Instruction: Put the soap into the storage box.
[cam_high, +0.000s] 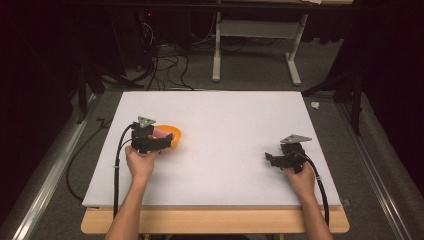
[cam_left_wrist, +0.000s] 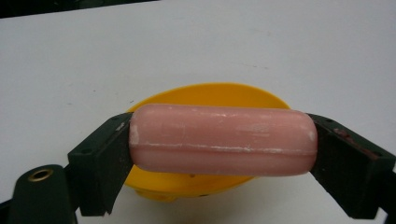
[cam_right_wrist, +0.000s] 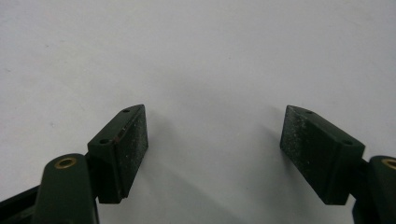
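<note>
A pink sausage-shaped piece (cam_left_wrist: 223, 141) lies crosswise between the jaws of my left gripper (cam_left_wrist: 223, 158), which is shut on its two ends. It hangs just above a yellow bowl (cam_left_wrist: 210, 95). In the high view the left gripper (cam_high: 159, 141) is at the left side of the white board, right over the yellow bowl (cam_high: 173, 134), with the pink piece (cam_high: 160, 132) showing beside it. My right gripper (cam_high: 269, 158) rests low at the board's right side, and its jaws stand open over bare white surface (cam_right_wrist: 215, 154) with nothing between them.
The white board (cam_high: 225, 125) covers a wooden table whose front edge (cam_high: 215, 220) shows below it. Beyond the far edge are cables on the floor (cam_high: 160, 65) and a white table frame (cam_high: 255, 45). Metal rails run along both sides.
</note>
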